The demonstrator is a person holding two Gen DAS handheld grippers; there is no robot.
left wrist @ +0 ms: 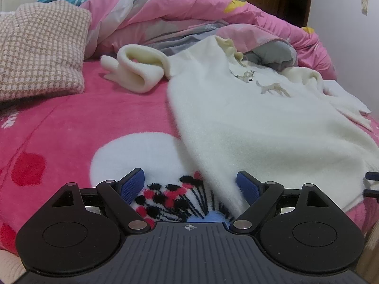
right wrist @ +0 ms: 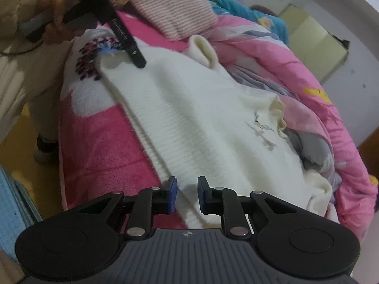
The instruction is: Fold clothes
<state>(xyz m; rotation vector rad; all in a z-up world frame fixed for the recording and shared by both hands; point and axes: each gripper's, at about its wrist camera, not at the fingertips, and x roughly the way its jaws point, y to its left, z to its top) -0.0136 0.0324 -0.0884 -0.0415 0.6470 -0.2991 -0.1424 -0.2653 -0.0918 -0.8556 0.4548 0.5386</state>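
Nearest the lens: left gripper [left wrist: 189,184], black, with two fingers [left wrist: 132,184] faced in blue ribbed pads, spread wide and pressing on nothing. Between them, a corner of the hem of one cream sweater [left wrist: 248,130], lying closer to the right-hand pad.

Right gripper [right wrist: 187,195] of the same build at the other hem corner; fingers drawn close, a narrow gap left, ribbed hem showing in that gap. Cannot tell whether the pads pinch it.

One sweater only, fluffy knit with fine ribs, spread flat on the bed over a pink fleece blanket [left wrist: 94,118]. Long axis running away from both cameras: hem near, ruffled collar [left wrist: 232,47] far, pointing at the bedding heap. Two sleeves: one [left wrist: 137,71] curled into a soft loop out to the left, the other [left wrist: 343,101] crumpled at the right. Two small beige deer [left wrist: 260,82] stitched below the collar.

Blanket plush, with a white round patch and a red-and-black tufted motif [left wrist: 175,201] just under the left fingers. One pillow [left wrist: 40,47] in beige-and-white check, plump, at the far left. One quilt [left wrist: 177,11], pink, grey and white, bunched in rolls behind the collar.

One beige sleeve [right wrist: 19,0] in the right wrist view, top left.
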